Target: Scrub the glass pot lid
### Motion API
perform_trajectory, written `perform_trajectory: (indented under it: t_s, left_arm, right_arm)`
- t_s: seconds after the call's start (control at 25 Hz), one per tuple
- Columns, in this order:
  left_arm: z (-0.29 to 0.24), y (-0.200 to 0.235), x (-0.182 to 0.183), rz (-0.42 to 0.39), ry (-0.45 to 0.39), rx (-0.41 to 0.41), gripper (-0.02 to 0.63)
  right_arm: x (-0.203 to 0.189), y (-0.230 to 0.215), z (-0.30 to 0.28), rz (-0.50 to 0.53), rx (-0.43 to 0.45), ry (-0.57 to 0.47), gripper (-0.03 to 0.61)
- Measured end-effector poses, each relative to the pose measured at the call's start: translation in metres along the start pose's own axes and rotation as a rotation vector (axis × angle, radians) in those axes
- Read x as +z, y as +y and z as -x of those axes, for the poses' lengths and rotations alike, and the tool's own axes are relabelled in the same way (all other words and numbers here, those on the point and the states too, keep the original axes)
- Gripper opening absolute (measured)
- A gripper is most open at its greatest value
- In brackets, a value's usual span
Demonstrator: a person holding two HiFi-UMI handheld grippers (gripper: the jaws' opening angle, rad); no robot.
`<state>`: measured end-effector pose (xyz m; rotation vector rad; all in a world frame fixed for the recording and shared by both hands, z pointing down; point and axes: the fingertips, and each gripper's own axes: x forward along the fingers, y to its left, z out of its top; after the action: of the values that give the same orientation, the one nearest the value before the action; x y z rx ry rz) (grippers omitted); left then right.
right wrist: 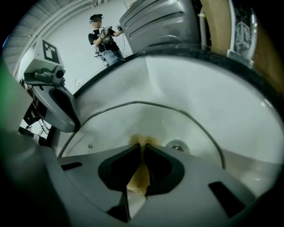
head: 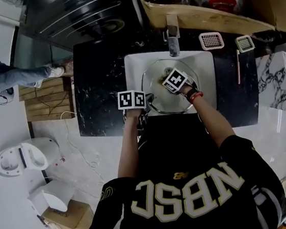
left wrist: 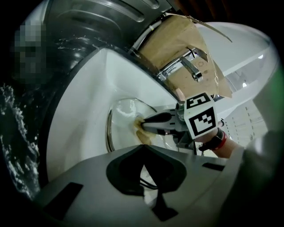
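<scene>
The glass pot lid [head: 163,102] lies tilted in the white sink [head: 204,60], its metal rim [left wrist: 108,128] showing. My left gripper [head: 148,99] is at the lid's left edge with its jaws shut on the rim [left wrist: 143,166]; from the right gripper view it [right wrist: 71,126] stands where the rim ends. My right gripper [head: 162,83] is shut on a yellow-brown sponge [right wrist: 140,178] and presses it against the glass [right wrist: 146,122]. In the left gripper view the sponge [left wrist: 144,134] pokes out of the right gripper's [left wrist: 141,126] dark jaws onto the lid [left wrist: 124,111].
A chrome faucet [head: 173,35] rises behind the sink, whose drain [right wrist: 176,147] shows through the glass. Black counter [head: 98,80] surrounds the basin. Two small strainers [head: 211,40] [head: 244,43] lie at back right, under a cardboard box [head: 198,13]. A person [right wrist: 104,40] stands far left.
</scene>
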<state>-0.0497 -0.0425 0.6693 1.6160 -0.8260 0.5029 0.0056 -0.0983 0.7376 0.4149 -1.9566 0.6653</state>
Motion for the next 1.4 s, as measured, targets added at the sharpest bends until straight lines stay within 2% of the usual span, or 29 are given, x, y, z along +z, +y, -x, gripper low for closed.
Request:
perform_trajectory:
  t_s: [0.16, 0.28, 0.4, 0.48, 0.68, 0.8, 0.92, 1.04, 1.2, 1.28, 1.4]
  left_arm:
    - [0.003, 0.002, 0.001, -0.002, -0.01, -0.001, 0.014]
    - [0.004, 0.001, 0.003, -0.002, -0.017, -0.009, 0.014]
    - [0.006, 0.001, 0.003, -0.01, -0.017, -0.009, 0.014]
    - [0.007, 0.002, 0.001, -0.014, -0.016, -0.008, 0.014]
    - [0.008, -0.002, 0.003, -0.023, -0.023, -0.016, 0.014]
    - [0.01, -0.006, 0.003, -0.033, -0.03, -0.024, 0.014]
    - [0.016, -0.01, 0.011, -0.05, -0.058, -0.026, 0.014]
    - [0.028, -0.017, 0.032, -0.065, -0.146, -0.031, 0.014]
    - [0.058, -0.036, 0.078, -0.135, -0.353, -0.037, 0.014]
    - [0.077, -0.053, 0.102, -0.226, -0.462, -0.024, 0.014]
    - [0.105, -0.087, 0.132, -0.412, -0.609, 0.008, 0.014]
  right_arm:
    - [-0.014, -0.037, 0.008, -0.082, -0.08, -0.008, 0.044]
    - [-0.039, -0.047, 0.019, -0.109, -0.11, -0.001, 0.044]
    - [-0.057, -0.037, 0.029, -0.155, -0.094, -0.016, 0.043]
    - [-0.062, -0.023, 0.031, -0.145, -0.093, -0.013, 0.043]
    - [-0.051, 0.005, 0.031, -0.091, -0.1, -0.015, 0.043]
    - [-0.045, 0.024, 0.029, -0.113, -0.038, -0.039, 0.043]
    - [-0.04, 0.028, 0.039, -0.134, -0.062, -0.081, 0.043]
    - [-0.024, 0.021, 0.066, -0.188, -0.106, -0.2, 0.044]
    - [0.005, 0.002, 0.127, -0.255, -0.193, -0.437, 0.048]
    - [0.018, -0.004, 0.163, -0.262, -0.24, -0.549, 0.049]
    - [0.036, -0.005, 0.215, -0.247, -0.295, -0.686, 0.049]
